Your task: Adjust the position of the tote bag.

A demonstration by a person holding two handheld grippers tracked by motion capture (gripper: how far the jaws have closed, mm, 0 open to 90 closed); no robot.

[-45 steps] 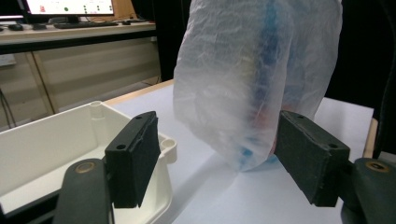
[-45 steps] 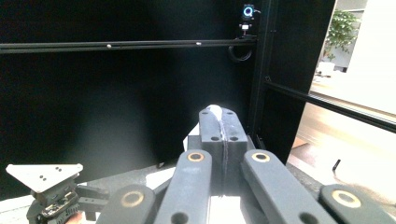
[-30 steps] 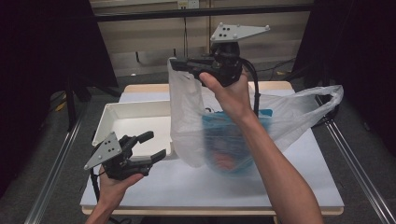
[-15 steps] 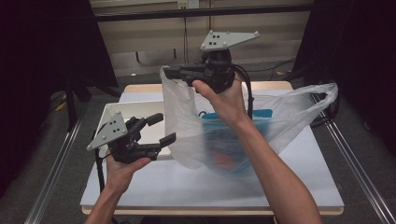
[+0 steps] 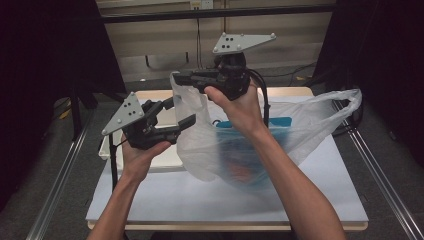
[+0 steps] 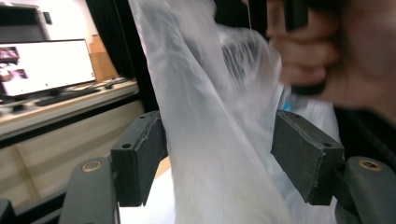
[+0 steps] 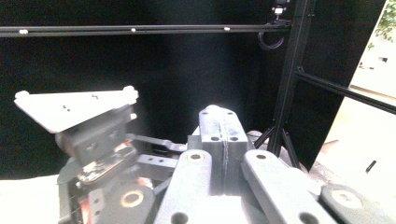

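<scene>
1. The right gripper (image 5: pixel 186 79) is held up high over the far part of the bench (image 5: pixel 320 200). Its jaws are pressed tight together on a thin edge of the clear plastic bag (image 5: pixel 300 127), at the bag's top left corner.
2. The bag hangs down from that pinch. Its low part rests on the middle of the bench, and something blue and orange sits inside it. Its right handle sticks out to the right, past the bench's right edge.
3. The left gripper (image 5: pixel 181 114) is up in the air just left of the bag. Its jaws are apart and have just been closing a little. In the left gripper view, a hanging fold of the bag runs between the two pads (image 6: pixel 306 158), but the pads do not press on it.
4. A white tray (image 5: pixel 107 150) sits at the left edge of the bench, under the left gripper.
5. The near part of the bench is bare and gives free room. Metal rails (image 5: pixel 380 180) run along both sides of the bench.
</scene>
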